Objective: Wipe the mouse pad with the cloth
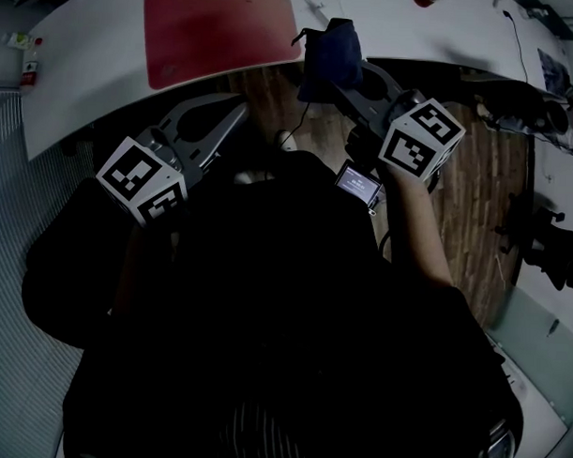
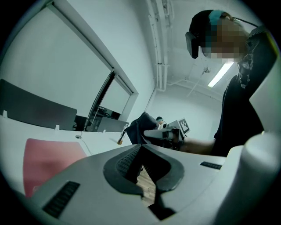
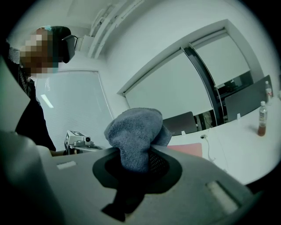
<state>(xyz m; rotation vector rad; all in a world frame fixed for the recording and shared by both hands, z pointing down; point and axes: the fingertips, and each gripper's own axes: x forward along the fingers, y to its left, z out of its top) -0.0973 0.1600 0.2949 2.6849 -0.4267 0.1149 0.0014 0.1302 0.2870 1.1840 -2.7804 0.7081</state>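
The red mouse pad (image 1: 214,28) lies flat on the white table (image 1: 94,85), beyond both grippers. My right gripper (image 1: 334,79) is shut on a bunched blue cloth (image 1: 328,51), held in the air just off the table's near edge, right of the pad. In the right gripper view the cloth (image 3: 136,138) bulges out of the jaws and the pad (image 3: 186,149) shows behind it. My left gripper (image 1: 236,114) hangs below the pad's near edge, shut with nothing in it. The left gripper view shows its tips (image 2: 141,145) touching, the pad (image 2: 48,160) to the left and the cloth (image 2: 138,127) ahead.
A small bottle (image 1: 29,69) stands at the table's left end, and another bottle (image 3: 262,118) shows at the right in the right gripper view. A thin cable (image 1: 514,34) runs across the table's right part. Wooden floor (image 1: 476,183) and dark equipment (image 1: 549,242) lie to the right.
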